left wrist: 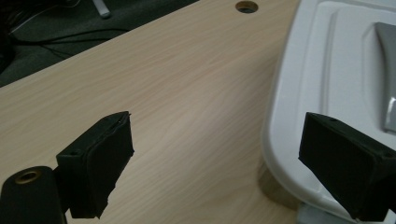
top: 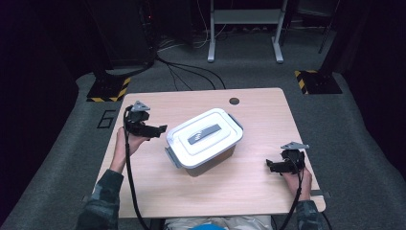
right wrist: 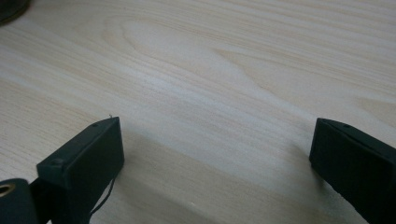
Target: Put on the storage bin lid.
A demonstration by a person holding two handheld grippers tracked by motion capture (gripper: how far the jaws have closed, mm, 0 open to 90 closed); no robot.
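The left gripper (left wrist: 215,163) has its jaws spread wide and empty, the white lidded box (left wrist: 336,84) just beside one jaw, its rim edging between them. The right gripper (right wrist: 215,158) likewise gapes wide, holding nothing, with bare worktop (right wrist: 210,70) between its jaws.

Box (top: 205,138) on table (top: 249,187), between grippers

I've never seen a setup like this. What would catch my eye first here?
Most striking is the white lidded storage box with a grey handle, sitting askew at the middle of the wooden table. A person holds a black tool on each side: the left tool open right at the box's end, the right tool open over bare wood, well apart from the box.
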